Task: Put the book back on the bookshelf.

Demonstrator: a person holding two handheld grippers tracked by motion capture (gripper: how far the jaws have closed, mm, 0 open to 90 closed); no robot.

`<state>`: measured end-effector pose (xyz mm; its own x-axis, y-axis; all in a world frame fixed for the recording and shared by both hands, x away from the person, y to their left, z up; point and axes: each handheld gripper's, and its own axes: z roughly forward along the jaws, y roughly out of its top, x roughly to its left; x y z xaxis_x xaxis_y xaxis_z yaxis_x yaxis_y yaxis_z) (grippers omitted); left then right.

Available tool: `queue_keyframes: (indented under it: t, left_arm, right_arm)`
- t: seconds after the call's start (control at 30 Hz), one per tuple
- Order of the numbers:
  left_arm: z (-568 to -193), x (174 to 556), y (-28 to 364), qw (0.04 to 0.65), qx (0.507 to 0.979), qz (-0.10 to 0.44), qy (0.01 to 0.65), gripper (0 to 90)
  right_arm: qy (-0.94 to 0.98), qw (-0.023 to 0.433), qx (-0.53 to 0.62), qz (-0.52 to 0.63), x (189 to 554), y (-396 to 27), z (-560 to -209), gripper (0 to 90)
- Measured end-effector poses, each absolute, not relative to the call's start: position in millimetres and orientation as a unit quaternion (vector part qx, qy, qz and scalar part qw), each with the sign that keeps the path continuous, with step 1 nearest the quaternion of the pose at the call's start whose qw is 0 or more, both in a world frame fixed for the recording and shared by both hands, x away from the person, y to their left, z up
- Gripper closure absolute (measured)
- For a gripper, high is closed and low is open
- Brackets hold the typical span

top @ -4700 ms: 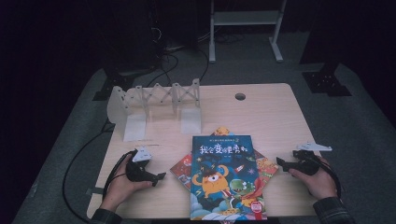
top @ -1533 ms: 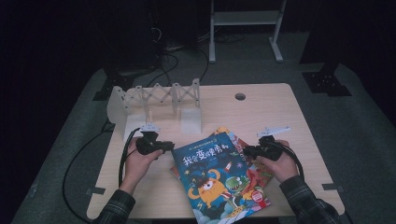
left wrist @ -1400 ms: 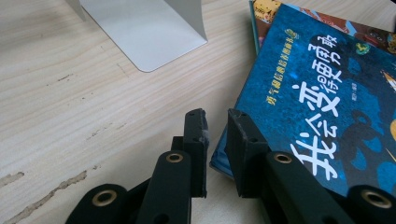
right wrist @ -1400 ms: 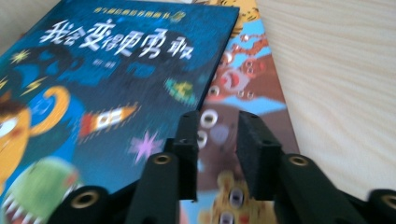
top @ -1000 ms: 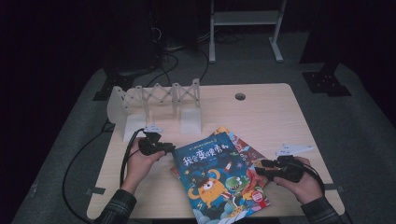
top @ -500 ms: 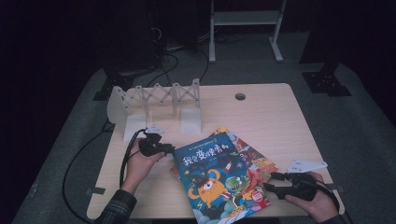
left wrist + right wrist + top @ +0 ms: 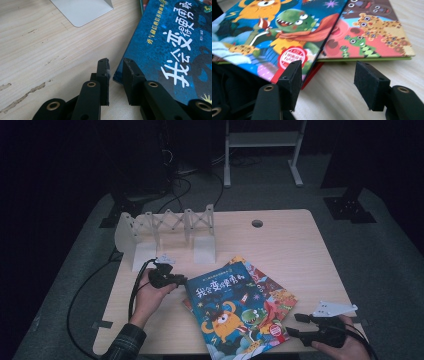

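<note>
A blue picture book (image 7: 227,312) lies tilted on top of other colourful books (image 7: 274,296) near the table's front edge. My left gripper (image 7: 182,280) lies level at the blue book's top left corner. In the left gripper view its jaws (image 7: 116,62) stand close together, shut on that corner of the blue book (image 7: 170,42). My right gripper (image 7: 295,325) is low at the front right, by the stack's lower right corner. Its jaws (image 7: 329,66) have just been opening and are open over bare wood. The blue book (image 7: 274,25) and a leopard-print book (image 7: 367,37) lie just ahead of them.
A white folding rack (image 7: 165,227) stands at the back left of the wooden table (image 7: 295,250), and its base plate (image 7: 82,10) lies just beyond my left gripper. A cable hole (image 7: 257,223) sits at the back. A black cable (image 7: 90,290) trails off the left edge.
My right hand has slid from the books' right side down toward the table's front right corner, and its jaws have widened. The left hand and the books have stayed in place.
</note>
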<state>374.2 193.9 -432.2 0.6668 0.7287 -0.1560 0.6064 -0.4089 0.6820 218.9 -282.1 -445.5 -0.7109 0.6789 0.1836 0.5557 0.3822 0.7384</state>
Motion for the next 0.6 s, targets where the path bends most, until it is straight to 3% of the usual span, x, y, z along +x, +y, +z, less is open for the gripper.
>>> queue_keyframes:
  t: [0.6]
  left_arm:
    - [-432.1,373.4,195.8,0.369,0.834,0.081,0.402,75.2]
  right_arm:
    - [0.83,0.08,0.377,0.402,211.2,-279.0,-448.8,35.8]
